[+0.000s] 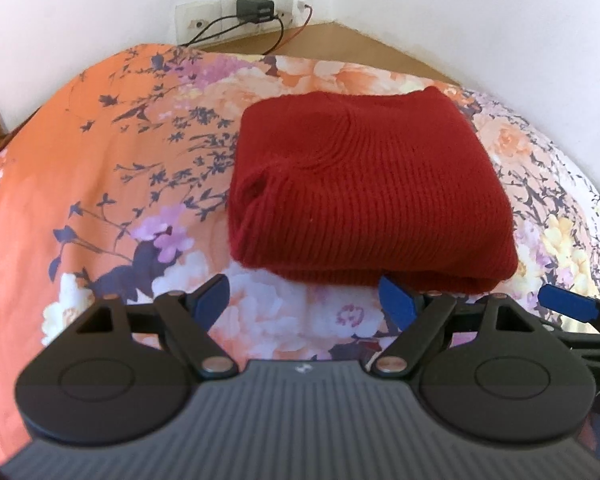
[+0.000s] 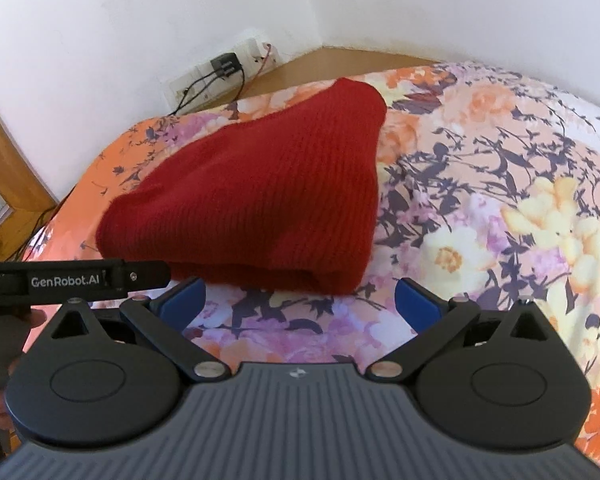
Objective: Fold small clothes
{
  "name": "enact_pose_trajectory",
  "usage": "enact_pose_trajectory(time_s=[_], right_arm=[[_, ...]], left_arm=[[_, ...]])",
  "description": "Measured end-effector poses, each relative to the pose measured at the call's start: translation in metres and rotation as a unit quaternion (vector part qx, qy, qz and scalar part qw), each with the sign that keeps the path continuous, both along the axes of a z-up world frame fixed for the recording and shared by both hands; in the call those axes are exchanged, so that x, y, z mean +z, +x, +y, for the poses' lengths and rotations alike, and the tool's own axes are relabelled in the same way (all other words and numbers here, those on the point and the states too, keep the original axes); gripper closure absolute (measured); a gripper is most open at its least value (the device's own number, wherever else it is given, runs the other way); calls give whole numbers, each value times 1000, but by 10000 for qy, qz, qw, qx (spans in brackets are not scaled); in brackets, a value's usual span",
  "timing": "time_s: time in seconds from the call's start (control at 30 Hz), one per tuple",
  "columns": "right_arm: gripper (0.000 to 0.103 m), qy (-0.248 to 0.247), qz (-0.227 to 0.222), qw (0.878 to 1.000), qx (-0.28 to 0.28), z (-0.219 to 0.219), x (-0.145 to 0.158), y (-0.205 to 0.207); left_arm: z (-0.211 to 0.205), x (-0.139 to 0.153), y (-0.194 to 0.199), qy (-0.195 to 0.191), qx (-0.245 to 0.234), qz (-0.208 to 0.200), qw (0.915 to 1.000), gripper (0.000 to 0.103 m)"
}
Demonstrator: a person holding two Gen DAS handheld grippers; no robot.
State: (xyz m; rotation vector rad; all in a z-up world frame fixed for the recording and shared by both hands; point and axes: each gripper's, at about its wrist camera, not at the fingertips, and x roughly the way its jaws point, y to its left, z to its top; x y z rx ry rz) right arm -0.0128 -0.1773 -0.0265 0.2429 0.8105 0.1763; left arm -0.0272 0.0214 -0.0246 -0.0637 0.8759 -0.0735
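Both sets of jaws stand spread wide with nothing between them. The left gripper hangs just short of the near edge of the red sweater, its blue pads apart over the bedcover. The right gripper sits the same way, just short of the sweater's near fold, jaws wide and empty. In the right wrist view the left gripper's black body shows at the left edge, close alongside.

The sweater lies on the flowered bedcover, toward the far side, near the wall with the socket strip. It is already doubled into a thick, compact bundle: the near edge shows a rounded fold with layers stacked beneath it, and no sleeves trail out in either view.

Judging by this, the folding of this piece looks finished or nearly so, and the grippers appear to be between steps, clear of the cloth. If one more fold is wanted, the next move calls for each gripper to close on a near corner through all the layers, lift together, and carry that edge evenly toward the far side, so the thick knit does not slip or splay. No other clothes show in either view.
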Motion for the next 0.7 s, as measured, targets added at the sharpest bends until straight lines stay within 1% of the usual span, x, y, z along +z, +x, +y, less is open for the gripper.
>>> enact_pose_trajectory(time_s=[0.13,0.27,0.7], right_arm=[[0,8,34,9998,-194,-5,-2,1],[0,33,109,9997,-202,-6,-4,4],[0,26,164,9998,-127,-2,-6,7]], left_arm=[[0,-5,2,-31,27,121,9999,20],[-2,-8,3,0,19,195,9998,20],[-8,-9,1,153,-109,156,9997,20]])
